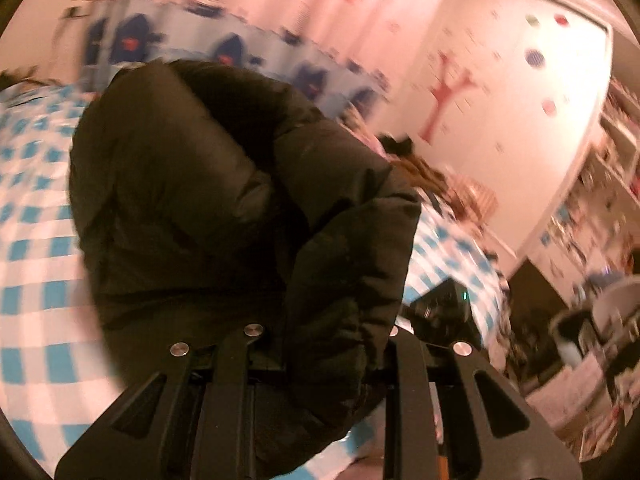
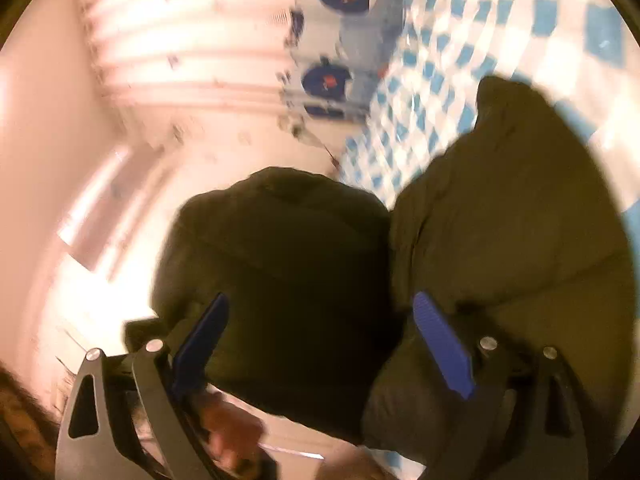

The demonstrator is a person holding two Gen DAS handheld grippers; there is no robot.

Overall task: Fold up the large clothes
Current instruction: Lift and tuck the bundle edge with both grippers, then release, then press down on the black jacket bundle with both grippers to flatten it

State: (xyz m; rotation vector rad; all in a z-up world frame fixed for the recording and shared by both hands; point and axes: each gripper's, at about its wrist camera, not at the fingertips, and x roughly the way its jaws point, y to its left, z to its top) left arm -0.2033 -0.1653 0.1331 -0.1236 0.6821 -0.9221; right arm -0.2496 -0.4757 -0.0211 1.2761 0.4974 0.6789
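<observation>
The left gripper (image 1: 320, 344) is matte black throughout, its two flat linkage arms on each side pierced by slim triangular cut-outs and pinned with round silver screws near their far ends. The right gripper (image 2: 320, 344) has a grey frame of the same build, with triangular cut-outs and silver screw heads, and carries ribbed, bright blue pads (image 2: 440, 344) on the inner faces of its two fingers. Both views are blurred, and no cables or markings can be made out.

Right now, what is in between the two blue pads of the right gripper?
In the right wrist view, the puffy black padded jacket bulges between the right gripper's blue pads.
</observation>
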